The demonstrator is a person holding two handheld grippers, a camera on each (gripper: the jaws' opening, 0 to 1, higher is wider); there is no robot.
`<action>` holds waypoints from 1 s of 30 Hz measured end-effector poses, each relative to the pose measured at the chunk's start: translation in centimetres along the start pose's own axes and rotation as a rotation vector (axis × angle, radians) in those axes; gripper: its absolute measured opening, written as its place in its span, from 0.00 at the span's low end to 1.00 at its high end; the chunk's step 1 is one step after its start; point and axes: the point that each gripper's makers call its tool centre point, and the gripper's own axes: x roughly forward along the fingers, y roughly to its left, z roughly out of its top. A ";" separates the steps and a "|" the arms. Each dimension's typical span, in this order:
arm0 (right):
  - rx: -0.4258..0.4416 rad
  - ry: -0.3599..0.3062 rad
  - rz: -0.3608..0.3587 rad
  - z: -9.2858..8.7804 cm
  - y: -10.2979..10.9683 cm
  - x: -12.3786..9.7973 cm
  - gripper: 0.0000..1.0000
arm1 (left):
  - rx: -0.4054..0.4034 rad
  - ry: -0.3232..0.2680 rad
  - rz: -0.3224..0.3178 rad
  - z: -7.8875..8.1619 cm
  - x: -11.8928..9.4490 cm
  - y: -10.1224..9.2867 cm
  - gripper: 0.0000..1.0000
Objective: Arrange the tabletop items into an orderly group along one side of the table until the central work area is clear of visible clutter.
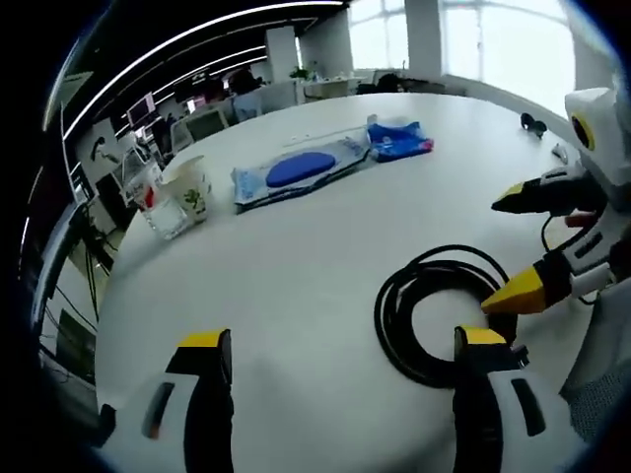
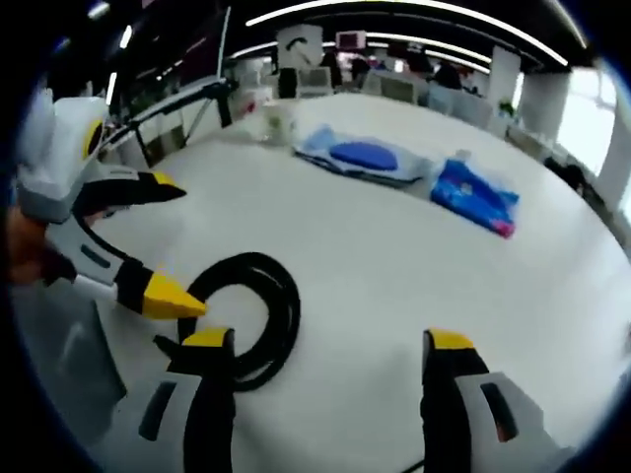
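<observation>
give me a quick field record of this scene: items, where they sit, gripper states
surface: white table
cable: black coiled cable, near table edge, between both grippers
packets: clear packet with blue pad; blue packet beside it
cups: paper cup and clear plastic cup, far edge
left gripper: open, holding nothing
right gripper: open, holding nothing
task: items not yet grouped

Open office; bright windows (image 1: 473, 39), ceiling light strips (image 2: 394, 20), desks with monitors (image 1: 202, 123).
</observation>
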 end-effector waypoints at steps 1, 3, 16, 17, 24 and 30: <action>-0.014 0.013 -0.002 -0.1 0.0 0.1 0.71 | 0.008 0.001 0.000 -0.1 0.1 -0.1 0.91; -0.027 0.038 0.004 -0.3 0.3 0.4 0.69 | 0.032 0.017 0.002 -0.4 0.3 -0.1 0.90; -0.086 0.054 0.015 -0.1 1.7 1.1 0.44 | 0.082 0.033 -0.040 -0.2 0.9 -2.0 0.68; -0.065 0.060 0.021 -0.2 1.8 1.1 0.43 | 0.083 0.034 -0.050 -0.2 0.9 -2.3 0.63; -0.030 0.052 0.041 -0.4 2.2 1.1 0.36 | 0.124 0.038 -0.086 -0.2 0.8 -3.6 0.35; -0.023 0.069 0.032 -0.5 2.2 1.1 0.31 | 0.128 0.046 -0.089 -0.3 0.9 -3.9 0.20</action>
